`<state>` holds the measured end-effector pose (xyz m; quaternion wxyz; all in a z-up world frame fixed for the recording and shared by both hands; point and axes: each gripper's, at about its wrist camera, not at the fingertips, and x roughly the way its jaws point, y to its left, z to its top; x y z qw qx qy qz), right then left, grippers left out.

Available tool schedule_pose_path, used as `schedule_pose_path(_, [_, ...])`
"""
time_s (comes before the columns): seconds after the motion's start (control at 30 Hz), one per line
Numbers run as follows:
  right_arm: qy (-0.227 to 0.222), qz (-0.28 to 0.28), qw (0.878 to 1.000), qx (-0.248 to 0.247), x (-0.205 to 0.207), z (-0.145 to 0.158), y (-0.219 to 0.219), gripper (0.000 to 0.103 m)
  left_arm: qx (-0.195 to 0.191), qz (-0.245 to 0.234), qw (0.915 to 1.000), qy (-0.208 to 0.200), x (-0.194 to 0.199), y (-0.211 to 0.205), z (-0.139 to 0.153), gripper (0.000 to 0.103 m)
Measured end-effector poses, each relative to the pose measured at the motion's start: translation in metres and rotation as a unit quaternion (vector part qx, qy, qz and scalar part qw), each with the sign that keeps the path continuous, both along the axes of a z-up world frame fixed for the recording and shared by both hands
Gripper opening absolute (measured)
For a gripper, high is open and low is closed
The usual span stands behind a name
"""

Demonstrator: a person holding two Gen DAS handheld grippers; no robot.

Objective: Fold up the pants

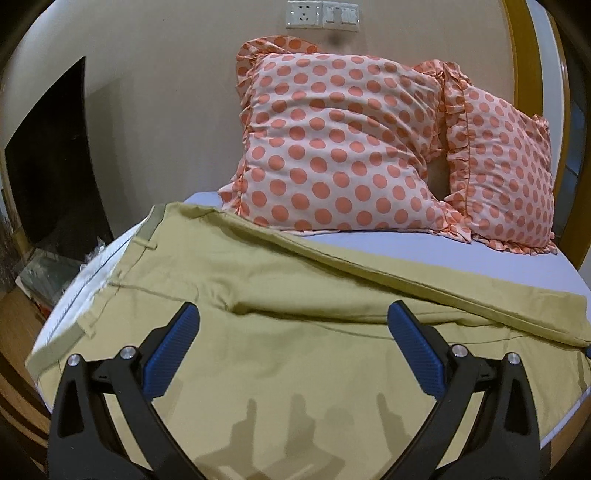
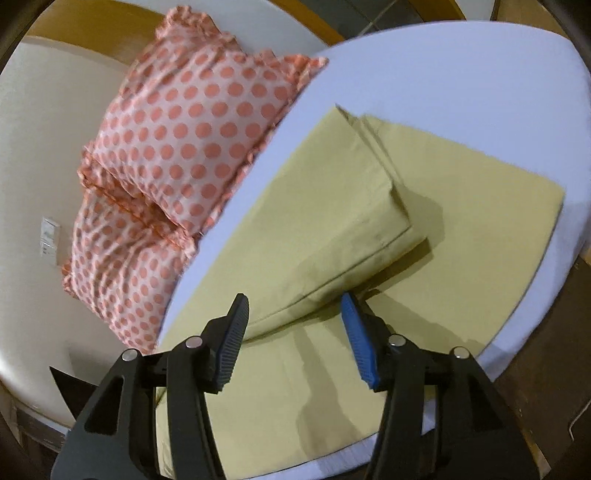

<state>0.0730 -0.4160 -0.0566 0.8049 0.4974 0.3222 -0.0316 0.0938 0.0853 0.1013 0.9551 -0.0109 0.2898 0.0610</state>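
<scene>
Khaki pants (image 1: pixel 280 332) lie spread on a bed with a pale sheet (image 1: pixel 424 254). In the left wrist view the waistband (image 1: pixel 88 295) with belt loops is at the left edge of the bed, and one leg lies folded over the other. My left gripper (image 1: pixel 293 321) is open and empty, just above the seat area. In the right wrist view the pants (image 2: pixel 332 229) show a folded leg lying diagonally across the flat leg. My right gripper (image 2: pixel 293 314) is open and empty, hovering over the lower edge of that folded leg.
Two pink polka-dot pillows (image 1: pixel 340 147) lean against the beige wall at the head of the bed; they also show in the right wrist view (image 2: pixel 177 155). Wall sockets (image 1: pixel 321 14) are above. A dark opening (image 1: pixel 48 166) and clutter are left of the bed.
</scene>
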Motion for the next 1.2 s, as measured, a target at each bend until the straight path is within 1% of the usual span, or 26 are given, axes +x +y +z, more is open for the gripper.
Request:
schedule_pose_path(0.03, [0.006, 0.004, 1.0, 0.008, 0.002, -0.004, 0.001, 0.054, -0.001, -0.003, 1.0, 0.003, 0.005, 0.002, 0.0, 0.101])
schedule_pose_path(0.1, [0.005, -0.005, 1.0, 0.001, 0.006, -0.004, 0.002, 0.053, -0.013, -0.013, 0.9997, 0.014, 0.02, 0.007, -0.001, 0.101])
schedule_pose_path(0.13, [-0.001, -0.008, 1.0, 0.005, 0.013, -0.006, 0.002, 0.036, -0.024, -0.018, 0.9994, 0.019, 0.028, 0.01, -0.003, 0.101])
schedule_pose_path(0.2, [-0.021, -0.007, 1.0, 0.017, 0.027, -0.012, -0.001, 0.002, -0.062, -0.037, 0.9968, 0.035, 0.049, 0.018, -0.008, 0.101])
schedule_pose_path(0.27, [-0.054, -0.016, 0.998, 0.039, 0.022, -0.015, -0.007, 0.002, -0.099, -0.038, 0.9926, 0.059, 0.077, 0.027, -0.014, 0.101])
schedule_pose_path(0.33, [-0.104, -0.017, 0.994, 0.031, 0.007, -0.003, -0.009, 0.002, -0.131, -0.027, 0.9876, 0.083, 0.102, 0.037, -0.02, 0.101])
schedule_pose_path(0.37, [-0.117, -0.018, 0.993, 0.026, 0.001, 0.001, -0.01, 0.002, -0.145, -0.022, 0.9846, 0.095, 0.112, 0.042, -0.025, 0.101])
schedule_pose_path(0.4, [-0.127, -0.019, 0.992, 0.019, -0.008, 0.007, -0.011, 0.002, -0.159, -0.016, 0.9814, 0.107, 0.123, 0.046, -0.028, 0.098])
schedule_pose_path(0.43, [-0.133, -0.021, 0.991, 0.019, -0.013, 0.01, -0.012, 0.002, -0.171, -0.01, 0.978, 0.118, 0.132, 0.05, -0.033, 0.092])
schedule_pose_path(0.47, [-0.139, -0.024, 0.99, 0.02, -0.019, 0.012, -0.013, 0.002, -0.181, -0.006, 0.975, 0.129, 0.143, 0.054, -0.037, 0.09])
schedule_pose_path(0.53, [-0.147, -0.029, 0.988, 0.018, -0.026, 0.015, -0.015, 0.002, -0.179, 0.007, 0.9731, 0.145, 0.163, 0.058, -0.044, 0.082])
schedule_pose_path(0.57, [-0.149, -0.031, 0.988, 0.016, -0.029, 0.016, -0.014, 0.002, -0.173, 0.017, 0.9728, 0.153, 0.175, 0.061, -0.048, 0.078])
schedule_pose_path(0.6, [-0.149, -0.032, 0.988, 0.017, -0.029, 0.017, -0.014, 0.002, -0.168, 0.029, 0.9721, 0.161, 0.184, 0.065, -0.052, 0.059])
schedule_pose_path(0.63, [-0.15, -0.031, 0.988, 0.02, -0.029, 0.015, -0.016, 0.002, -0.17, 0.043, 0.9699, 0.169, 0.191, 0.071, -0.056, 0.027])
schedule_pose_path(0.67, [-0.152, -0.029, 0.988, 0.019, -0.027, 0.013, -0.019, 0.002, -0.183, 0.058, 0.9651, 0.178, 0.195, 0.08, -0.062, 0.013])
schedule_pose_path(0.7, [-0.152, -0.029, 0.988, 0.021, -0.028, 0.014, -0.018, 0.002, -0.204, 0.064, 0.9609, 0.176, 0.19, 0.087, -0.063, 0.007])
schedule_pose_path(0.73, [-0.155, -0.031, 0.987, 0.017, -0.03, 0.017, -0.018, 0.002, -0.225, 0.063, 0.9583, 0.164, 0.181, 0.093, -0.062, 0.005])
schedule_pose_path(0.77, [-0.155, -0.035, 0.987, 0.011, -0.032, 0.02, -0.018, 0.002, -0.229, 0.056, 0.9606, 0.147, 0.164, 0.095, -0.055, 0.005])
schedule_pose_path(0.83, [-0.159, -0.05, 0.986, -0.002, -0.039, 0.028, -0.02, 0.002, -0.212, 0.039, 0.9692, 0.119, 0.124, 0.094, -0.04, 0.005])
schedule_pose_path(0.87, [-0.159, -0.055, 0.986, -0.003, -0.042, 0.03, -0.021, 0.002, -0.202, 0.03, 0.9738, 0.1, 0.092, 0.093, -0.031, 0.005])
schedule_pose_path(0.9, [-0.159, -0.061, 0.985, -0.006, -0.046, 0.031, -0.023, 0.002, -0.196, 0.023, 0.9763, 0.088, 0.066, 0.093, -0.026, 0.006])
schedule_pose_path(0.93, [-0.156, -0.068, 0.985, -0.012, -0.051, 0.032, -0.025, 0.002, -0.19, 0.016, 0.9788, 0.076, 0.027, 0.092, -0.022, 0.008])
schedule_pose_path(1.0, [-0.14, -0.078, 0.987, -0.022, -0.06, 0.028, -0.028, 0.002, -0.183, 0.015, 0.9802, 0.074, -0.02, 0.088, -0.027, 0.009])
schedule_pose_path(1.03, [-0.132, -0.081, 0.988, -0.026, -0.062, 0.025, -0.028, 0.002, -0.179, 0.019, 0.9806, 0.078, -0.048, 0.086, -0.036, 0.009])
schedule_pose_path(1.1, [-0.108, -0.088, 0.99, -0.032, -0.066, 0.014, -0.028, 0.002, -0.175, 0.027, 0.9801, 0.089, -0.079, 0.082, -0.053, 0.009])
schedule_pose_path(1.2, [-0.085, -0.097, 0.992, -0.018, -0.069, -0.002, -0.029, 0.002, -0.193, 0.038, 0.9747, 0.106, -0.103, 0.085, -0.075, 0.009])
